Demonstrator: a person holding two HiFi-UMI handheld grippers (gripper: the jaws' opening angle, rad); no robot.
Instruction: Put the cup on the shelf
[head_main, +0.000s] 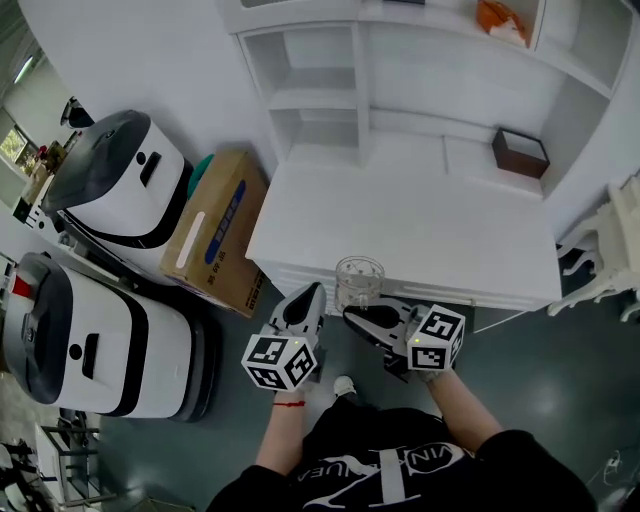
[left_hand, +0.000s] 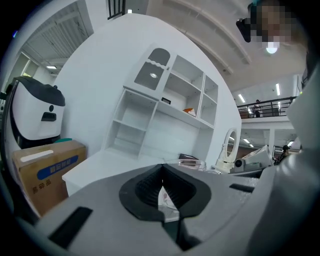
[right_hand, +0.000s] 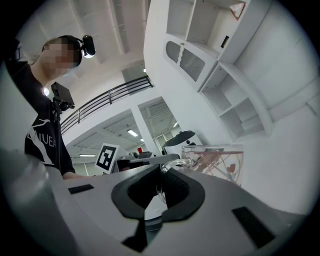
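Observation:
A clear glass cup (head_main: 360, 281) with a faint printed pattern hangs at the front edge of the white desk (head_main: 430, 220). My right gripper (head_main: 351, 316) is just below and to the right of it, shut on the cup's clear handle. In the right gripper view the cup (right_hand: 215, 162) shows beyond the jaws, its handle curving into my right gripper (right_hand: 161, 169). Left of the cup, my left gripper (head_main: 312, 293) is shut with nothing in it. The cup's rim (left_hand: 192, 163) peeks over my left gripper (left_hand: 161, 168). The white shelf unit (head_main: 320, 100) rises at the desk's back.
A dark brown box (head_main: 520, 152) sits at the desk's back right, and an orange thing (head_main: 500, 18) lies on an upper shelf. Left of the desk are a cardboard box (head_main: 215, 230) and two white machines (head_main: 120, 180) (head_main: 80, 340). A white chair (head_main: 610, 250) stands to the right.

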